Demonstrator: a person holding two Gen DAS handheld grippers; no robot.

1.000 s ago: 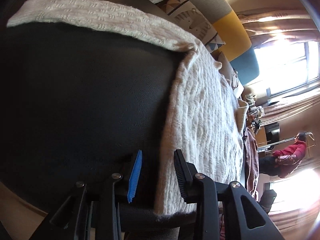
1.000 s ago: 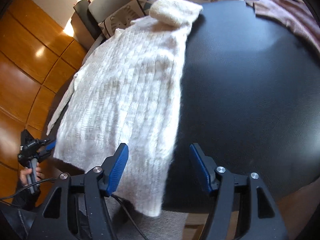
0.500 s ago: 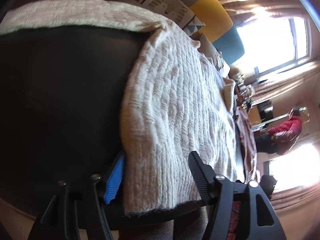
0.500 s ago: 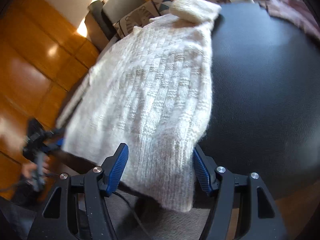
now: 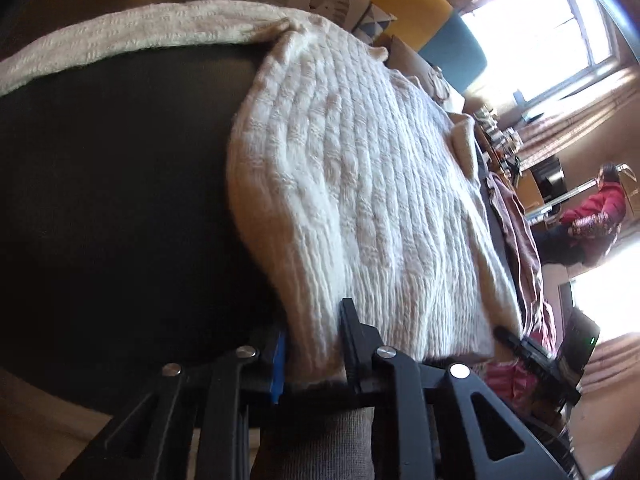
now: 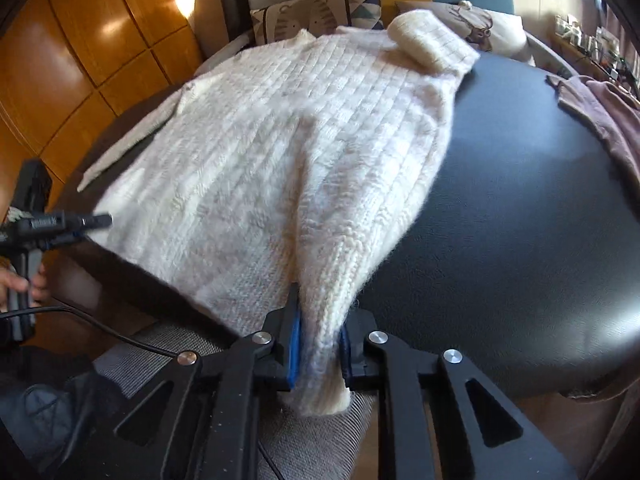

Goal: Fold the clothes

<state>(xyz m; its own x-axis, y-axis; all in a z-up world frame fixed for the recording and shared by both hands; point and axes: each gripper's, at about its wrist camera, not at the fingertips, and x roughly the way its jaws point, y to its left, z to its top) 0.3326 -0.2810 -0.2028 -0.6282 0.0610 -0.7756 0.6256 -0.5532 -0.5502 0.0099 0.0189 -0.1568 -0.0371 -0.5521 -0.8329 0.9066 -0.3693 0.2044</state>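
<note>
Both of your tongs have just gone from wide open to closing on the hem of the cream knit sweater (image 6: 288,152). A second ago the jaws stood apart with the hem edge loose between them. Now the right tongs (image 6: 318,350) pinch the near right hem corner, knit bunched between the blue pads, a tuft hanging out below. The left tongs (image 5: 312,354) grip the near left hem corner the same way, jaws narrow and still squeezing in.

The sweater lies spread on the black desk (image 6: 520,200), collar (image 6: 432,46) rolled at the far end, one sleeve (image 5: 120,44) stretched out sideways across the desk. The hem sits at the near desk edge, hanging slightly over. A ridge runs up the knit from the right tongs, so the fabric looks already pulled taut there.

What it means: grasp step looks done or nearly so, both bottom corners secured. Next is probably lifting the hem and carrying it toward the collar for the first fold. Watch the sleeve; it is not tucked in, and may trail out of the fold.

A maroon garment (image 6: 600,120) lies on the right of the desk, well apart from the sweater.
</note>
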